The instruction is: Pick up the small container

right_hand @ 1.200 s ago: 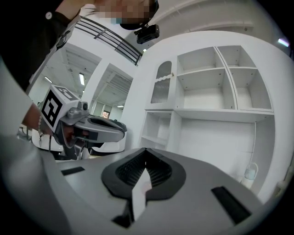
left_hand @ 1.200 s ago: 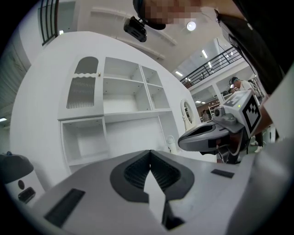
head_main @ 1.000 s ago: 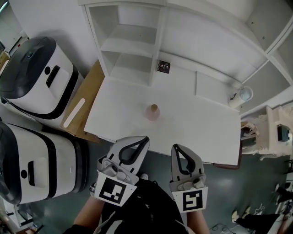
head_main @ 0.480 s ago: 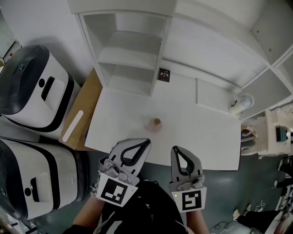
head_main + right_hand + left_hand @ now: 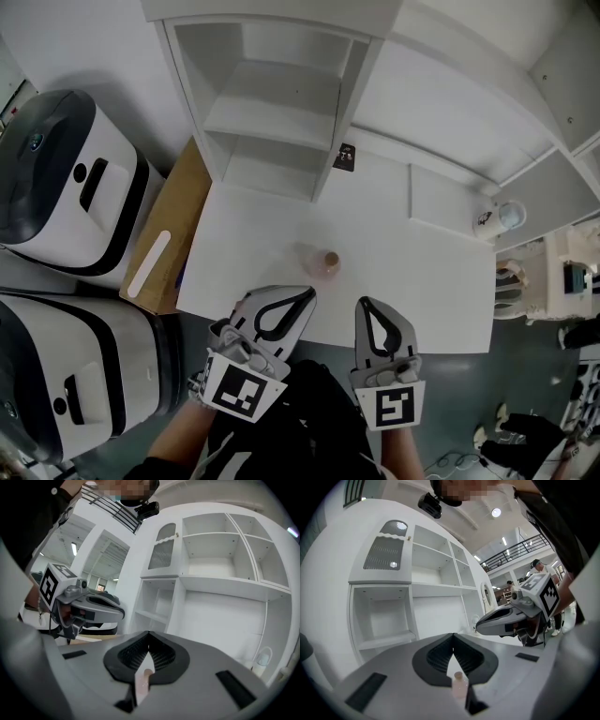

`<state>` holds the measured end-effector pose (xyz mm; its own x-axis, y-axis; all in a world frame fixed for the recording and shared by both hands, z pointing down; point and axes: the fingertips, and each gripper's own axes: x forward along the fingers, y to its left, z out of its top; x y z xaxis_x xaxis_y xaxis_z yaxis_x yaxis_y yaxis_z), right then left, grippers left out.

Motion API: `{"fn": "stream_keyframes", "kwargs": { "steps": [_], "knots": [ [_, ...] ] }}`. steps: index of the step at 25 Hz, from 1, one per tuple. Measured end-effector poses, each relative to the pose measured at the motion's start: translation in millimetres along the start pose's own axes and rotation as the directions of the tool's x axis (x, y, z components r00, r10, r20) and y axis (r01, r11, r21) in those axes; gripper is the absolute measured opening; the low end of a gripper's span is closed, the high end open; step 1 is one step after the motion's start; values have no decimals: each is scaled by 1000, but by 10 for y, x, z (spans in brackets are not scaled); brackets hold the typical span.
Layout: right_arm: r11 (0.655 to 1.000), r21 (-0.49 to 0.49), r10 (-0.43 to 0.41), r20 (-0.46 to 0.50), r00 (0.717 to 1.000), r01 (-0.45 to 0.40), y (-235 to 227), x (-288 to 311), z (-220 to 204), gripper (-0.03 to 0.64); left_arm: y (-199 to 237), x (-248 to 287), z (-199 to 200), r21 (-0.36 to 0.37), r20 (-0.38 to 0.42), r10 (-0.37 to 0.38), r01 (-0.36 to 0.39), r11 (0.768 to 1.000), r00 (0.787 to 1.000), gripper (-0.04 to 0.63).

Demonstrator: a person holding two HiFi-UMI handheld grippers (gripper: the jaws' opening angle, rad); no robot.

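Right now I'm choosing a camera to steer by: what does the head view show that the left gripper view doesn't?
Head view only: two white-and-black machines beside the white table, and a brown board. Left gripper view only: a mesh-front cabinet door and a balcony railing. Both: the small container standing on the table, the shelf unit, and the right tongs, shut.

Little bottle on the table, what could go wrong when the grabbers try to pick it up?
Both the left gripper and the right gripper are shut. Pushed forward like that, they would probably knock the bottle over instead of grabbing it.
The bottle is small, upright and pale against the white table, so it may be easy to miss or tip.
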<state>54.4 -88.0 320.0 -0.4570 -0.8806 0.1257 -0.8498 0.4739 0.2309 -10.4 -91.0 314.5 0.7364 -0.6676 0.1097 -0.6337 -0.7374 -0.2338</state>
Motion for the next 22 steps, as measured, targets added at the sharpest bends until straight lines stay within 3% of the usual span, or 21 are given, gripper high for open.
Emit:
{"fn": "stream_keyframes", "kwargs": {
  "steps": [10,17,22],
  "knots": [
    [998,63,29,-55,998,-26,-19,254,-388,2,93,47,-148,-29,-29,0,0,1000,1000,2],
    [993,84,91,-132,987,-80,-63,451,-799,67,176,107,-239,-44,-59,47,-49,998,997,2],
    [986,124,131,-194,972,-108,-94,604,-1126,96,242,150,-268,-16,-85,72,-74,997,994,2]
  ]
}}
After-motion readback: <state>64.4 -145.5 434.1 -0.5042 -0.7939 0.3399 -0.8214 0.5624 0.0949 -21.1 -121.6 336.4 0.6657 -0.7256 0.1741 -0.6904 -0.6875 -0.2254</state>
